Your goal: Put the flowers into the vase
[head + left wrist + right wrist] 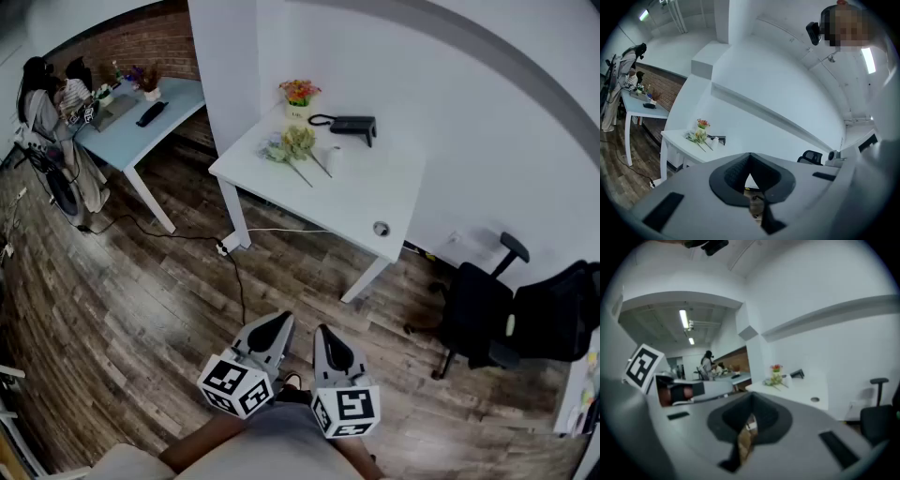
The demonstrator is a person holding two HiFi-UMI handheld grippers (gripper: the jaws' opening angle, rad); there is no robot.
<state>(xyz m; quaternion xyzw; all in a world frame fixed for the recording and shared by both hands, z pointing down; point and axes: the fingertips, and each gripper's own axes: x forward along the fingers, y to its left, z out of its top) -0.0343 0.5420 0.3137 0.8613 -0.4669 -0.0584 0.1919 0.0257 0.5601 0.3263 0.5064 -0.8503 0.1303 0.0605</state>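
A: Gripper status?
B: Left gripper [278,325]: jaws closed, empty. Right gripper [324,334]: jaws closed, empty.
A: Flower location?
B: Flowers [296,144] lie on the white table [375,202], near a flower pot [299,97], well apart from both grippers.

Black office chair [478,317] beside white table [375,192] bearing perhaps a telephone [353,125]

In the head view the loose green-and-yellow flowers [298,145] on the white rectangular tabletop [375,202] were too small for their stems to be counted. The small white cylinder [333,159] beside them was too small to identify. The black device [354,125] behind them could not be named. The black padded seat [562,323] was cut by the right edge. The right gripper view was blurred.
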